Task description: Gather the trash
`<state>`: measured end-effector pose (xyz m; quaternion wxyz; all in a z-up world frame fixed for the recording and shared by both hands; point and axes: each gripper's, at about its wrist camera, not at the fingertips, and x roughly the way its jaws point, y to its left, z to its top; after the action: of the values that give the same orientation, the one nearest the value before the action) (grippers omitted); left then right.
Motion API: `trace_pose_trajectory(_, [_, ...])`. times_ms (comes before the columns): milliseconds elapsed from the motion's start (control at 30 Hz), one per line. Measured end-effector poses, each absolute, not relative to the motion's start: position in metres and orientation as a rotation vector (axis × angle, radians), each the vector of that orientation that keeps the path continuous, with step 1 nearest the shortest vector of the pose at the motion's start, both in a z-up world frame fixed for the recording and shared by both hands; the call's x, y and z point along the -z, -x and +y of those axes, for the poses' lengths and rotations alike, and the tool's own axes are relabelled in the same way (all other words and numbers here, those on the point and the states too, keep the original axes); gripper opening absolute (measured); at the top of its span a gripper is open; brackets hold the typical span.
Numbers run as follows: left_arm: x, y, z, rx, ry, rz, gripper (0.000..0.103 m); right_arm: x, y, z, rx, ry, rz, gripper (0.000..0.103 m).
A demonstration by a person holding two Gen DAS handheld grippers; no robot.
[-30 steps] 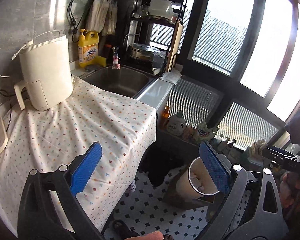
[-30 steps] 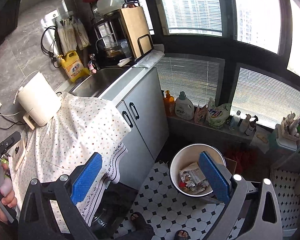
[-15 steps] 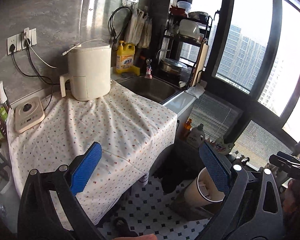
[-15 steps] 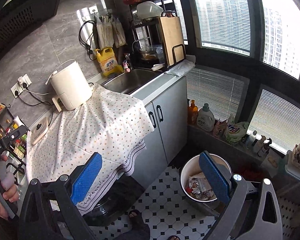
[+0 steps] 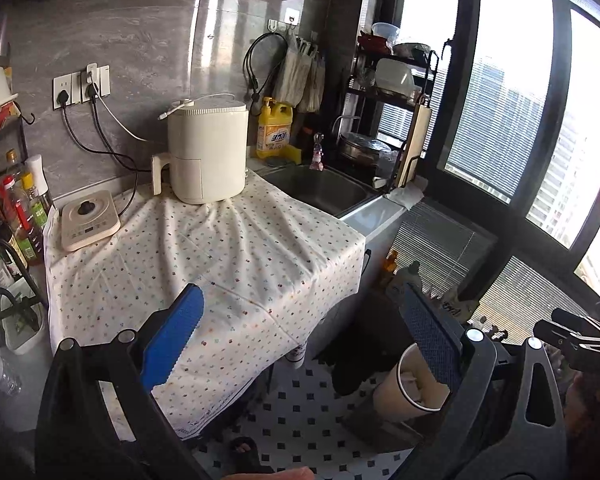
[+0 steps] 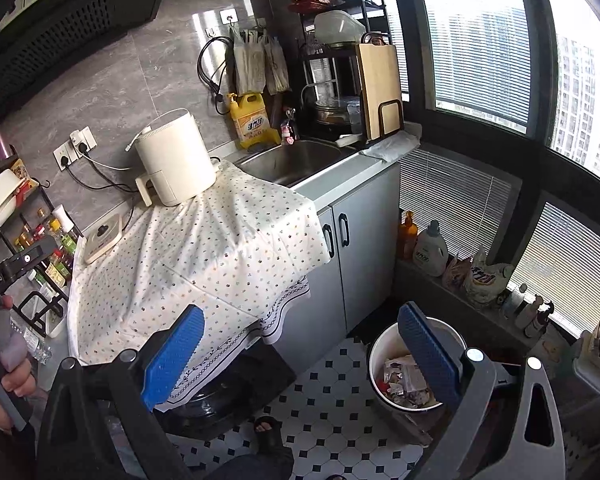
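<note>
Both my tongs hung wide and empty over the kitchen, the trash already lying in the bin on the floor.

My left tongs [image 5: 300, 344] stood spread with nothing between the blue pads, above the edge of the worktop [image 5: 228, 264] with its dotted cloth; my right tongs [image 6: 300, 356] were just as wide and bare. The white trash bin [image 6: 384, 344] stood on the black-and-white tiled floor [image 6: 324, 396] beside the grey cabinet [image 6: 356, 248], and crumpled wrappers [image 6: 400, 380] lay inside it. On the cloth stood the cream air fryer [image 5: 206, 152], with a small cream scale [image 5: 88, 220] beside it. The steel sink [image 6: 296, 160] lay past the fryer, a yellow detergent jug [image 6: 252, 120] at its back corner.
</note>
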<state>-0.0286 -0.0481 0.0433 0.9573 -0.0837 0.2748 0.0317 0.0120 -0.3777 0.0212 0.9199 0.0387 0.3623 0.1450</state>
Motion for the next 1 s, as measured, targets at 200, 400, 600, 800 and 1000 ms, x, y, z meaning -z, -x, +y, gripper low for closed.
trace_pose_trajectory(200, [-0.045,0.033,-0.056,-0.072,0.171,0.551,0.097,-0.021,-0.009,-0.382,-0.312,-0.08,0.736,0.095])
trace_pose_trajectory(400, [-0.045,0.036,-0.061,-0.076,0.17,0.551,0.097,-0.02,-0.005,-0.385,-0.315,-0.085,0.731,0.095])
trace_pose_trajectory(600, [-0.043,0.043,-0.068,-0.088,0.173,0.556,0.097,-0.017,-0.003,-0.389,-0.32,-0.092,0.732,0.095])
trace_pose_trajectory(800, [-0.044,0.046,-0.071,-0.098,0.173,0.558,0.097,-0.015,-0.002,-0.39,-0.323,-0.099,0.732,0.095])
trace_pose_trajectory(1000, [-0.044,0.046,-0.07,-0.099,0.17,0.558,0.097,-0.016,0.002,-0.39,-0.328,-0.098,0.72,0.095])
